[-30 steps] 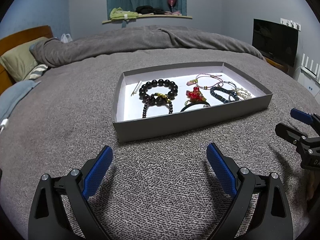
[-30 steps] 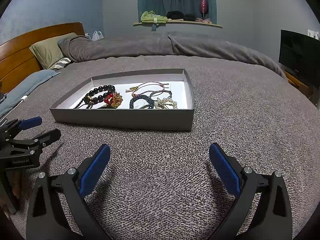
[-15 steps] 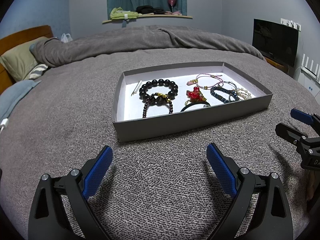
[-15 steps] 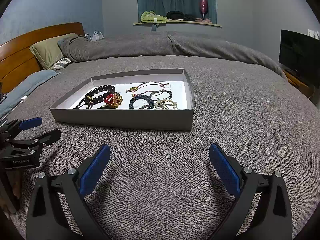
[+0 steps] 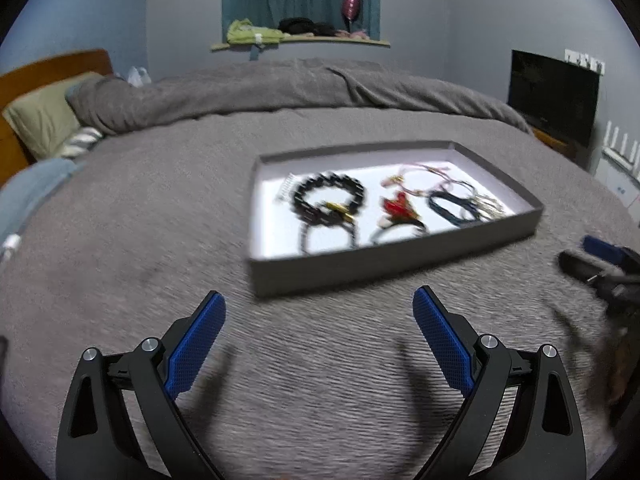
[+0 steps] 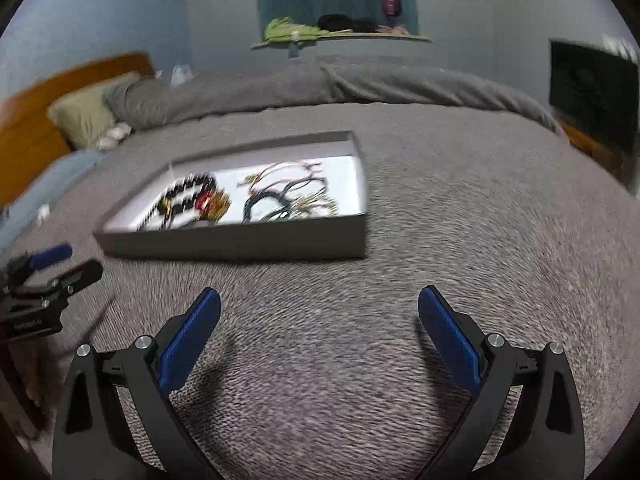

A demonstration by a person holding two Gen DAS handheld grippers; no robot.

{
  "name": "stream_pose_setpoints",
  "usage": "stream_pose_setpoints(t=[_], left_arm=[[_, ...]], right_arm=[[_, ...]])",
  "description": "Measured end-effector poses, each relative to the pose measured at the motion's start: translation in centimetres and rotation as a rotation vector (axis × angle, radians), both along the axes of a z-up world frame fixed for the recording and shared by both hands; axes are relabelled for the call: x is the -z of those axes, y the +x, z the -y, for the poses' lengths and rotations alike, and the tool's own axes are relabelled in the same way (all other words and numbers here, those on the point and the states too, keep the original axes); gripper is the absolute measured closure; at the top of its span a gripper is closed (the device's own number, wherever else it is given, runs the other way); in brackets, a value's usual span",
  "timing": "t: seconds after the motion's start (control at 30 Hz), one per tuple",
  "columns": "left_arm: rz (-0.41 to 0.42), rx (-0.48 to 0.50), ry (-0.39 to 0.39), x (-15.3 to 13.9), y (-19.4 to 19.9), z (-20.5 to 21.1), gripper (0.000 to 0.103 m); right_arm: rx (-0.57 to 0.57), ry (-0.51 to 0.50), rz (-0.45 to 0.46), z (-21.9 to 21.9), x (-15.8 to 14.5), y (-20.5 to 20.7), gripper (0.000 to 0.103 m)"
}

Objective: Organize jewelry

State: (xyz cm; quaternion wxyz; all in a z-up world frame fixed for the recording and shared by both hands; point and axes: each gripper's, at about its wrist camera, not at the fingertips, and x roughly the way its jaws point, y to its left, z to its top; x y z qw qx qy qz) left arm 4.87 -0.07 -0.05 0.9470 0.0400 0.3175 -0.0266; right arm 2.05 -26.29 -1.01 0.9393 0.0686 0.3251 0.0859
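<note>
A shallow grey tray (image 5: 400, 258) with a white floor lies on the grey bedspread; it also shows in the right wrist view (image 6: 240, 244). In it lie a black bead bracelet (image 5: 328, 196), a red charm piece (image 5: 398, 208), dark blue bracelets (image 5: 450, 206) and pink cords (image 5: 432, 172). My left gripper (image 5: 318, 312) is open and empty, just short of the tray's near wall. My right gripper (image 6: 320, 312) is open and empty, near the tray's front right corner. Both views are motion-blurred.
The bed (image 5: 120, 240) is covered by a grey blanket. Pillows (image 5: 44, 116) and a wooden headboard (image 6: 36, 128) are at the left. A black screen (image 5: 554, 96) stands at the right. A windowsill (image 5: 300, 38) with clothes is at the back.
Both grippers have started moving; the views are now blurred. The tray has shifted right in the left view and sits tilted in the right view. Both grippers stay open.
</note>
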Motion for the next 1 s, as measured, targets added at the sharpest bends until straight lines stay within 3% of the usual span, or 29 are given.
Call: stream_pose_setpoints(t=[0.2,0.37,0.43,0.53,0.83,1.0], left_arm=[[-0.011,-0.083,0.07,-2.1,1.6,-5.2,0.009],[-0.114,-0.173,0.098,-0.9,4.2,-10.8,0.009],[-0.151,-0.204,0.105,-0.2,5.0,-12.7,0.009],[-0.164,-0.247,0.12,0.3,5.1,-14.3,0.009],[-0.131,-0.234,0.157,0.2,4.4,-13.3,0.009],[-0.096,-0.181,0.085,-1.3,3.4,-10.6,0.009]], right_arm=[[0.165,-0.136,-0.008,6.2,-0.6,0.2,0.005],[0.32,-0.184,-0.053,12.5,0.2,0.7,0.005],[0.372,-0.185,-0.08,14.6,0.9,1.0,0.005],[0.412,-0.09,-0.1,16.8,1.4,0.9,0.005],[0.447,-0.086,-0.091,16.6,1.6,0.6,0.005],[0.411,-0.031,-0.087,14.6,1.1,0.5,0.005]])
